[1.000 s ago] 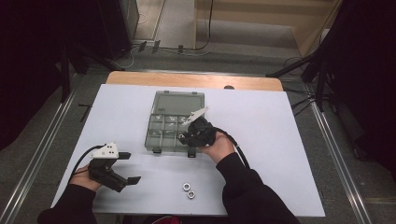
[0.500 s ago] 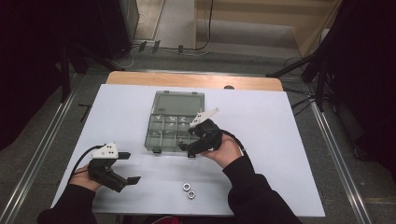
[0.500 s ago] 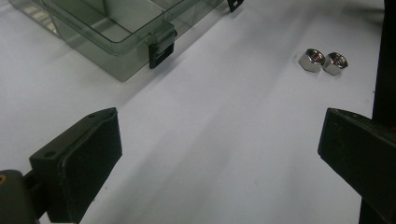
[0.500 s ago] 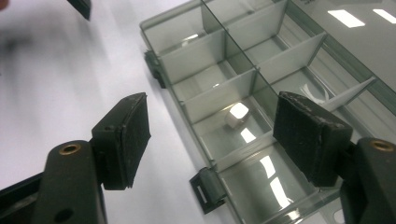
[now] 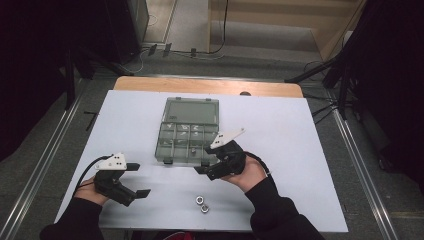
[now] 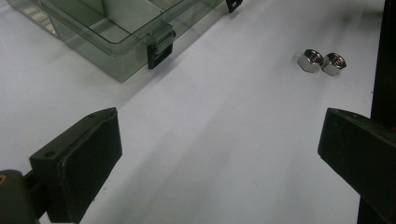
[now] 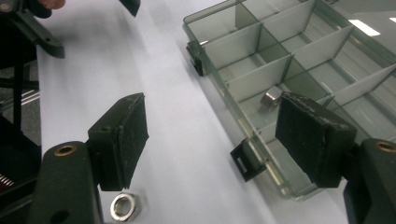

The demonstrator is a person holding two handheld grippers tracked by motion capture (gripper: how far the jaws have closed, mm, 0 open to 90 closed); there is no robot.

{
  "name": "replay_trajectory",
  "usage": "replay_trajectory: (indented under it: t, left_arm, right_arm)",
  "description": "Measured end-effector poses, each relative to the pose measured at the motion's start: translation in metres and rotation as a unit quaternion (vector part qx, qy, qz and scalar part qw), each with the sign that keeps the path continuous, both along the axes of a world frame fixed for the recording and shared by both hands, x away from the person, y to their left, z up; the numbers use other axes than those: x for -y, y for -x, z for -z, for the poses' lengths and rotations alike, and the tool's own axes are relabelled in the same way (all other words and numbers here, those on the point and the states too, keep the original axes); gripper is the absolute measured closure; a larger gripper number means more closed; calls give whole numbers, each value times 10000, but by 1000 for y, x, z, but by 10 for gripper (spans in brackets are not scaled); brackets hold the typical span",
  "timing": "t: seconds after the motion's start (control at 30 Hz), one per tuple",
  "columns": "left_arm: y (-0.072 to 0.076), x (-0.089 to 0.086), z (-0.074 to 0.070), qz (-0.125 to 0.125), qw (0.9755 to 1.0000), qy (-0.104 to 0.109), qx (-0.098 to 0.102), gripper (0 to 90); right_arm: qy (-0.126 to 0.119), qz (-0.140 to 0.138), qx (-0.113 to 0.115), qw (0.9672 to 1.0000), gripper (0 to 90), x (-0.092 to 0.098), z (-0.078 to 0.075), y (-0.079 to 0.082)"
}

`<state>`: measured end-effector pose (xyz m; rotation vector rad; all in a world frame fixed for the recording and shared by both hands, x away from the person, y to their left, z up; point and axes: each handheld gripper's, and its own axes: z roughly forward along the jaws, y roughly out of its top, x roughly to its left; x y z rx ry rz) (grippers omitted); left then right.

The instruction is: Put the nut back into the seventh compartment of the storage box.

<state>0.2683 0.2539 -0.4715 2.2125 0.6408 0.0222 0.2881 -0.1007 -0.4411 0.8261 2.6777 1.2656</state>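
Right gripper [image 5: 202,167] hovering, jaws gaping wide, at organizer box [image 5: 187,131] 5 o'clock corner. Left gripper [image 5: 137,179] resting, jaws wide, empty. Two nuts [image 5: 202,204] lying at table [image 5: 300,150] 6 o'clock.

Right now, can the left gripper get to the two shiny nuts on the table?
Probably yes: the left gripper is open, and only bare table lies between it and the two nuts.

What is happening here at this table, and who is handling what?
A person holds a two-jaw gripper in each hand over a white table. The right gripper, open, sits at the near edge of the open, clear grey plastic compartment box, where one steel hex nut lies. The left gripper is open and empty. Two steel hex nuts lie loose on the table.
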Motion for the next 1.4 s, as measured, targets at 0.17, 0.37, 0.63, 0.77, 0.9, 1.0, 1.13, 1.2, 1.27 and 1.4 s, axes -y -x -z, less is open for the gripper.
replay_trajectory:
  t: [0.17,0.37,0.63,0.77,0.9,1.0,1.13,1.2,1.27,1.4]
  left_arm:
    - [0,0,0,3,10000,-10,-2,0]
    - [0,1,0,12,10000,-4,9,0]
    - [-1,1,0,19,10000,7,10,0]
    - [-1,1,0,20,10000,7,10,0]
    - [-1,1,0,28,10000,15,4,0]
    - [-1,1,0,24,10000,12,4,0]
    - [-1,2,0,17,10000,5,7,0]
    - [-1,1,0,21,10000,10,12,0]
    - [-1,1,0,18,10000,7,10,0]
    - [-1,1,0,10,10000,15,14,0]
  right_arm:
    - [6,19,-55,10000,266,4,2,9]
    - [133,-2,-66,9999,265,4,5,19]
    - [315,-114,-165,9993,265,-2,8,29]
    - [430,-189,-190,9987,269,-6,10,31]
    - [553,-226,-247,9979,279,-11,13,33]
    - [659,-255,-292,9971,282,-14,15,35]
    - [753,-321,-313,9962,281,-17,17,36]
    - [801,-267,-354,9958,275,-20,17,37]
    - [838,-298,-380,9953,274,-22,19,38]
    - [969,-343,-409,9939,274,-25,21,39]
